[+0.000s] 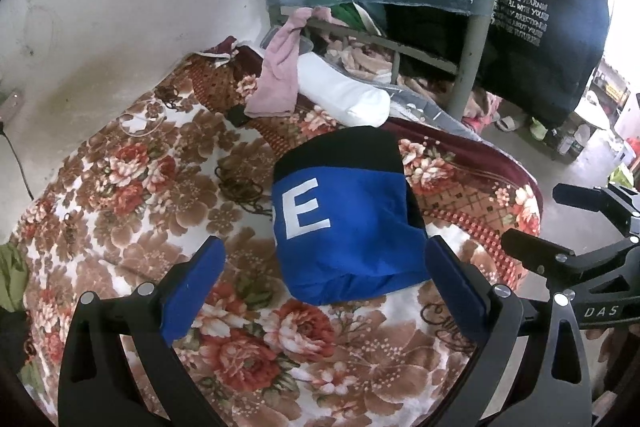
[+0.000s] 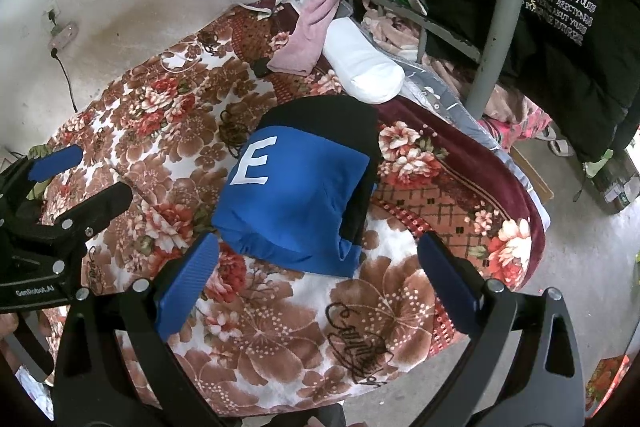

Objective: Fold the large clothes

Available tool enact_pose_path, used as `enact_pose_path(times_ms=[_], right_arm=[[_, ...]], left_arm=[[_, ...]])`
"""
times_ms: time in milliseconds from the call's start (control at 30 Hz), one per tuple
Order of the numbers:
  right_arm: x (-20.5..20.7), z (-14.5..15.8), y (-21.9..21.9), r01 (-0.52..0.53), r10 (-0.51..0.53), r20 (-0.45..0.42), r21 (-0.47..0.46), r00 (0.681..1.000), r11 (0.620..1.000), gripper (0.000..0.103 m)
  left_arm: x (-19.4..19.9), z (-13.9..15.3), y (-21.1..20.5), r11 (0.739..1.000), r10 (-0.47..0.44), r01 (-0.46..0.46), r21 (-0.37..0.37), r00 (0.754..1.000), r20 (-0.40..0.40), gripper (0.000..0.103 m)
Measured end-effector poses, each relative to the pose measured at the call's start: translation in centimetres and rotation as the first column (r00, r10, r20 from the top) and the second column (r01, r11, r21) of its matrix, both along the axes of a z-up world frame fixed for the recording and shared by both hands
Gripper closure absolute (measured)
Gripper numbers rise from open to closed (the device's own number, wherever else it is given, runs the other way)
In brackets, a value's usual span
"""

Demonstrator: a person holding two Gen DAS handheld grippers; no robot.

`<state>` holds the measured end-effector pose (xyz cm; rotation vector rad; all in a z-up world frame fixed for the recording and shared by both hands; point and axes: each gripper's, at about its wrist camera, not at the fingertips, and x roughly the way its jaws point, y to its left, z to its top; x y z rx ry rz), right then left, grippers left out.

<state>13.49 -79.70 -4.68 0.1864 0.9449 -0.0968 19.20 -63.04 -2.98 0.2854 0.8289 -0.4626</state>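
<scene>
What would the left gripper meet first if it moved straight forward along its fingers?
Most likely the folded blue and black garment. It lies on the floral blanket straight ahead of the open left gripper, between its fingers' lines. Depth is unclear, so this is a guess.

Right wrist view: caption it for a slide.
Folded blue-and-black garment lies on the floral blanket; right gripper hangs open just short of it.

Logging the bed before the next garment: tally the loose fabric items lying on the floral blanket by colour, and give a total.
Blue and black: 1, the folded garment with the white E
White: 1, the rolled bundle
Pink: 1, the cloth draped from the bed rail onto the blanket
Total: 3
Both grippers hang open, holding nothing.
</scene>
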Motion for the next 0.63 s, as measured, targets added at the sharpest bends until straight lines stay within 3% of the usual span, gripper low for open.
enact_pose_path(times_ms=[333,633], right_arm=[[0.2,0.52,0.69,-0.009,0.009,0.004,0.01,1.0,1.0,0.005],[0.59,0.29,0.79,-0.012,0.012,-0.001,0.006,1.0,1.0,0.005]], left_arm=[[-0.09,-0.12,-0.38,0.997,0.014,-0.018,0.081,0.999,0.05,0.005],[0.22,-0.28,-0.03,0.998,0.029,-0.03,0.061,0.999,0.016,0.005]])
